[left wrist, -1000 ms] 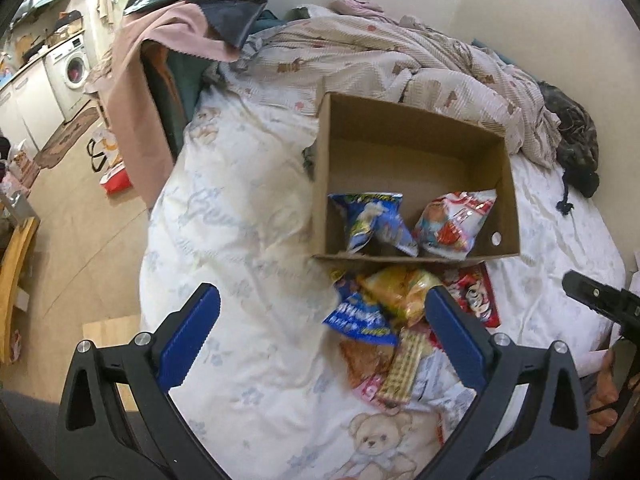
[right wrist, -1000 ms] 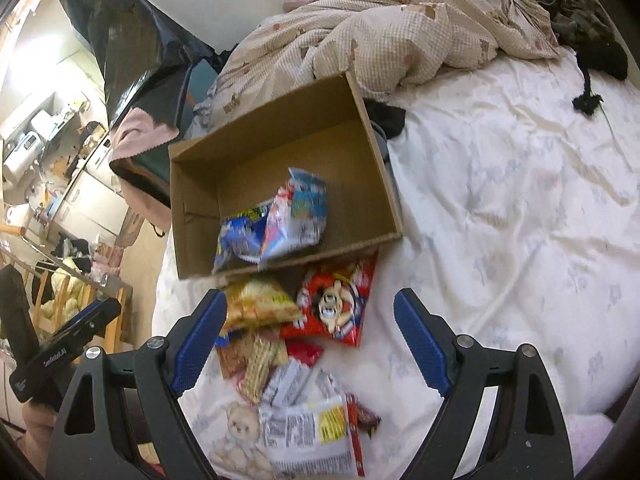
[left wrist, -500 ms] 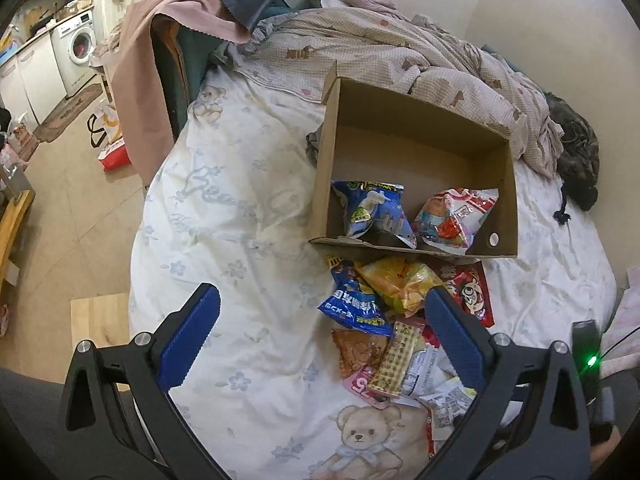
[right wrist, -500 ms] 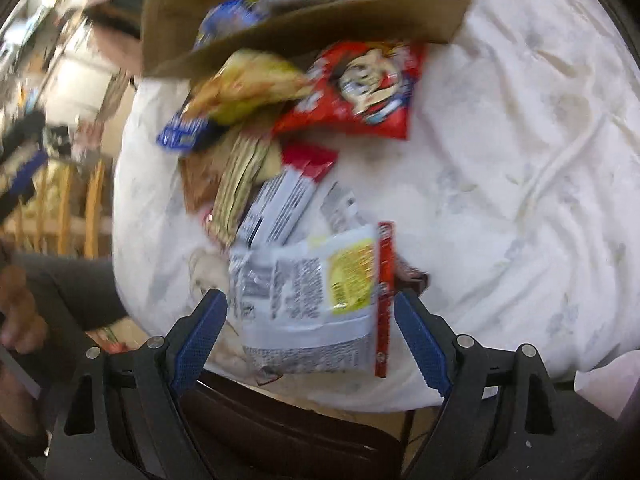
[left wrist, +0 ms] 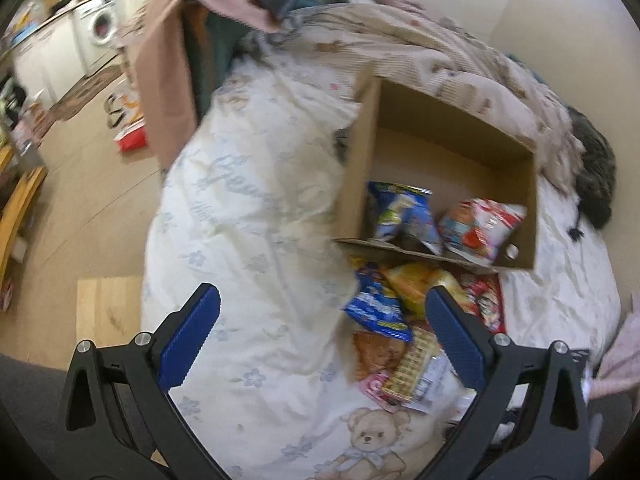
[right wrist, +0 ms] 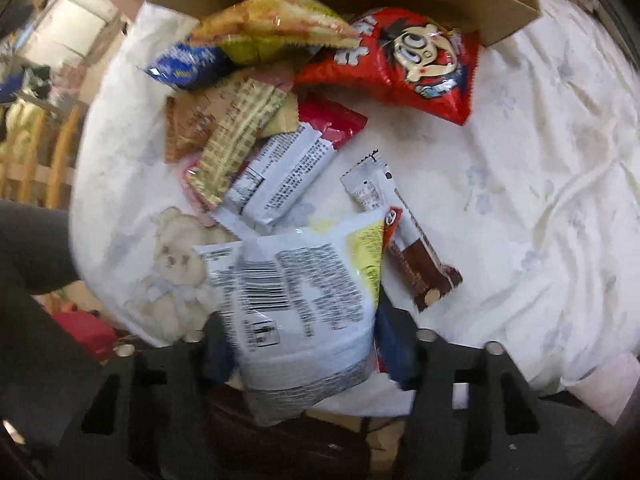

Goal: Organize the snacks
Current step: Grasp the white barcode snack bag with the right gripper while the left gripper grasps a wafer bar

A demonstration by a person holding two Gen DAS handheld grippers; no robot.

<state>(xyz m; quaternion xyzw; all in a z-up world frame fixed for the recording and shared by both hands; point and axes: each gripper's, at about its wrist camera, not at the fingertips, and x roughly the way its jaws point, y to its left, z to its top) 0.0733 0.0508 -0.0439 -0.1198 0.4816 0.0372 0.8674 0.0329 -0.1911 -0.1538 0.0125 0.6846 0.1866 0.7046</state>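
Held the left gripper [left wrist: 322, 300] tilted steeply down over the bed sheet [left wrist: 248, 208], blue pads spread wide, with nothing between them. Kept it off to the left of the snack pile, clear of every packet.

Pointed the right gripper [right wrist: 302, 340] almost straight down at the near edge of the bed. Was closing its jaws on a white packet [right wrist: 292, 280] with a barcode and a yellow corner, pads against the packet's two side edges and largely hidden behind it. Could not tell how firm the pinch was because of blur.

Found the cardboard box [left wrist: 360, 160] open-topped on the sheet, beside the rumpled quilt [left wrist: 440, 60]. Saw two snacks inside, leaning at its near wall: a blue bag [left wrist: 400, 216] on the left and a red-and-white bag [left wrist: 480, 228] on the right. Noted bare cardboard over the rest of the floor.

Saw the other snacks heaped on the sheet just in front of the box: a yellow bag [right wrist: 272, 28] and a red cartoon-face bag [right wrist: 412, 60] touching the box's near wall, a blue packet [right wrist: 184, 64] beneath the yellow one, then a wafer packet [right wrist: 236, 132], a white wrapper [right wrist: 280, 176] and a brown bar [right wrist: 412, 248] nearer the held packet.
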